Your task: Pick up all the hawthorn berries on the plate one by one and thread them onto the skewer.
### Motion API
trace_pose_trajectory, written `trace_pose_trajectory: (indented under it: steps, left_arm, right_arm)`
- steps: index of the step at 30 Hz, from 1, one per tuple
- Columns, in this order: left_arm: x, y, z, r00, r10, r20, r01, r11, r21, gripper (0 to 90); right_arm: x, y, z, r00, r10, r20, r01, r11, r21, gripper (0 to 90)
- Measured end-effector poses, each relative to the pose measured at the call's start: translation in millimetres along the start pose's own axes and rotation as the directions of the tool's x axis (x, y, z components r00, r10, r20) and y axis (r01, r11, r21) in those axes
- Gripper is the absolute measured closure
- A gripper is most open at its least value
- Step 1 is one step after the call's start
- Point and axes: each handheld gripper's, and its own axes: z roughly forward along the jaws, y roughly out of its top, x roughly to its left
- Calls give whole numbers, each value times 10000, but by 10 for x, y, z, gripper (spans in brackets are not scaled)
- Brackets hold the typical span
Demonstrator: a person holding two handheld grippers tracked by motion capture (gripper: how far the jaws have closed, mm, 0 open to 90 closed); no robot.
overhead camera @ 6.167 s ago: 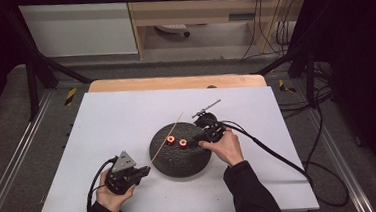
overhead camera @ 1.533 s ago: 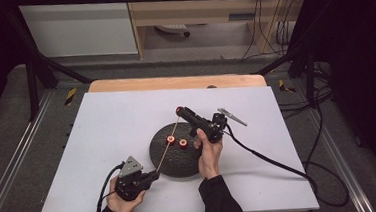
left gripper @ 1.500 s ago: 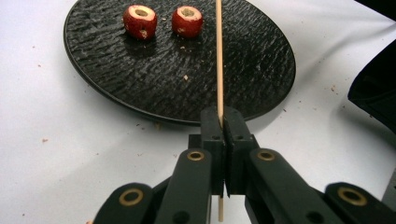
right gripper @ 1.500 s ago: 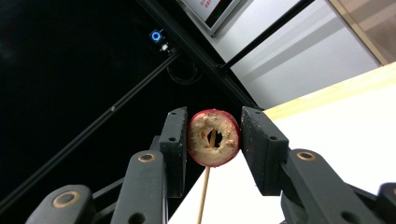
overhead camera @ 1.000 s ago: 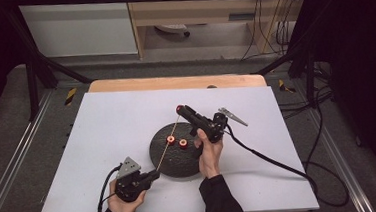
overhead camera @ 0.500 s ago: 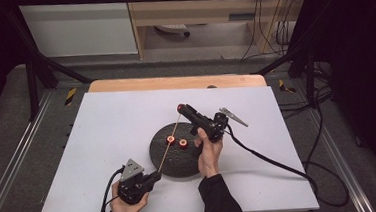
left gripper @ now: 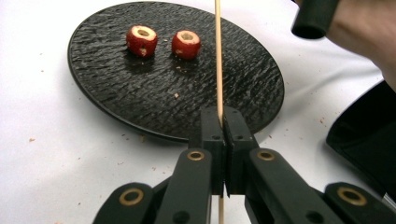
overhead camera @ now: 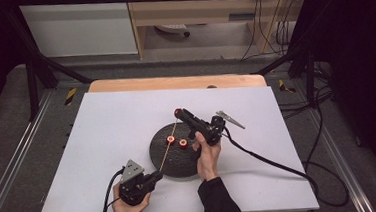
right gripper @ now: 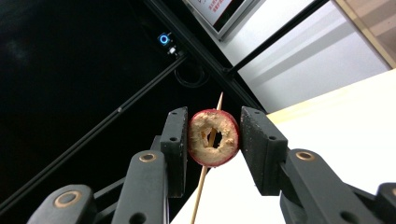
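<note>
A black round plate (overhead camera: 179, 159) lies on the white table with two cored red fruit pieces (overhead camera: 170, 140) (left gripper: 141, 39) on it. My left gripper (overhead camera: 157, 176) (left gripper: 223, 123), at the plate's near left edge, is shut on the lower end of a thin wooden skewer (overhead camera: 165, 151) (left gripper: 218, 56) that slants up and away over the plate. My right gripper (overhead camera: 178, 112) (right gripper: 213, 135) is raised above the plate's far side, shut on a third red fruit ring (right gripper: 205, 156). The skewer's tip (right gripper: 219, 99) passes through the ring's hole.
The white table top (overhead camera: 103, 142) has a wooden strip (overhead camera: 174, 82) along its far edge. My right gripper's cable (overhead camera: 270, 160) trails over the table's right half. Crumbs dot the surface around the plate. A dark frame and cables stand beyond the table.
Since the earliest frame my right gripper has risen from the plate to the skewer's tip, and my left gripper has shifted right. Over the last second nothing has visibly moved.
</note>
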Motion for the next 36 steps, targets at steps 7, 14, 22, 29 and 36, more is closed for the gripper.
trace_pose_trajectory:
  steps: [7,14,22,29,36]
  left_arm:
    - [25,85,33,10000,-95,-26,95,9999,-94,886]
    - [33,168,91,10000,-14,-59,14,9999,-114,887]
    - [51,186,108,10000,25,46,-24,9999,-127,886]
    - [63,167,128,9999,135,84,-135,9999,-10,886]
    - [126,169,76,9993,358,44,-358,9994,-20,887]
  right_arm:
    - [49,-160,-45,10000,9,-27,-8,9976,690,633]
    - [109,-348,-115,9999,-123,-3,122,9911,1326,632]
    - [177,-567,-212,9998,-212,-31,214,9817,1894,631]
    - [198,-632,-240,9996,-273,111,242,9753,2197,629]
    - [242,-531,-278,9927,-1159,338,1027,9577,2688,461]
